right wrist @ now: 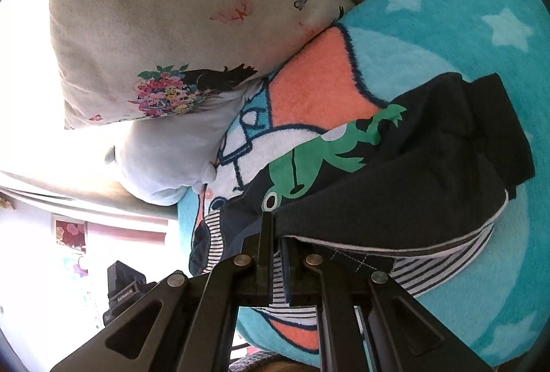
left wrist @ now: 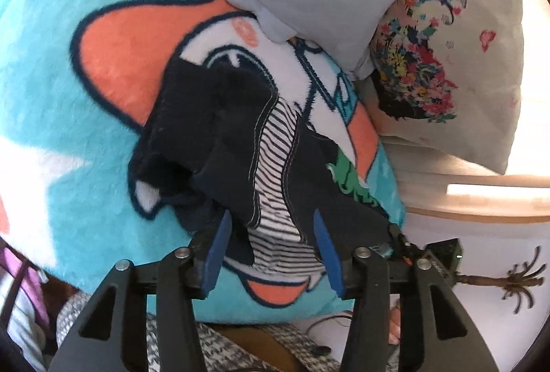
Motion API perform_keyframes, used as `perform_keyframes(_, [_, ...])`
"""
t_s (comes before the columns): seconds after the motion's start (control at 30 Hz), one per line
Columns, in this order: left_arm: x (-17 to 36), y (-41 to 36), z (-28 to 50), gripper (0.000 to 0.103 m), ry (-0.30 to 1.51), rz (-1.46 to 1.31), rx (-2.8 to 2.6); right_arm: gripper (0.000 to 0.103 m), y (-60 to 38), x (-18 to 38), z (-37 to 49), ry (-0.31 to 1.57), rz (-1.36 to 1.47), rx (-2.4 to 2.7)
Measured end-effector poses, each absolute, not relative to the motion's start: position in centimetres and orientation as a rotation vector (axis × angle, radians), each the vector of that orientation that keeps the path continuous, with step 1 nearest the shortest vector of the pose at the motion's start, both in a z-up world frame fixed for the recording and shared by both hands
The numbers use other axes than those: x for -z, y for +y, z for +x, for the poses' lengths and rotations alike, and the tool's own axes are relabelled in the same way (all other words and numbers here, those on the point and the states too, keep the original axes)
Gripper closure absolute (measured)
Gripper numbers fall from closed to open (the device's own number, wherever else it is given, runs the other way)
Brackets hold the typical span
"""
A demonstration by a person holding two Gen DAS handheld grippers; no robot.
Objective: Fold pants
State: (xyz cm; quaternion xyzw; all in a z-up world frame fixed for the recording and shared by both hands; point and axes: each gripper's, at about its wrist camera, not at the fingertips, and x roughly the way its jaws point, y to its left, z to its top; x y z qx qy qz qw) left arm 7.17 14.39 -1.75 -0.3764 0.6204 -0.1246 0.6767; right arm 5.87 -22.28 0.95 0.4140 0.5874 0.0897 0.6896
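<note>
blue-padded left gripper (left wrist: 271,248) standing half open around the striped waistband of the pants (left wrist: 240,138), pads not pressing. right gripper (right wrist: 276,255) pinched shut on the same waistband edge. small dark pants (right wrist: 395,186) lying crumpled on the turquoise fleece blanket (left wrist: 68,97), near the pillow (left wrist: 447,63). likely light, limp, prone to bunching; best held at waistband corners and hems.
</note>
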Motion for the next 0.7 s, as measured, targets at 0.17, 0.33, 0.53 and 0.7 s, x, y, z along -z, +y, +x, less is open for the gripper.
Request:
perform_keyframes(0.17, [1.2, 12.5, 9.8, 0.097, 1.393, -0.732, 0.278, 0.098, -22.6, -1.7, 6.5, 1.295, 0.904, -0.207])
perform_keyframes(0.33, [1.0, 12.3, 14.0, 0.097, 1.322, -0.709, 0.237, 0.098, -23.3, -2.5, 9.4, 1.251, 0.819, -0.191])
perform_keyframes(0.53, [1.9, 11.8, 19.5, 0.096, 1.276, -0.659, 0.166, 0.098, -23.1, -0.3, 15.2, 1.244, 0.749, -0.179])
perform_keyframes(0.7, [3.5, 13.3, 21.7, 0.079, 1.293, -0.724, 0.144, 0.088, -24.5, 3.4, 19.1, 1.276, 0.75, -0.068])
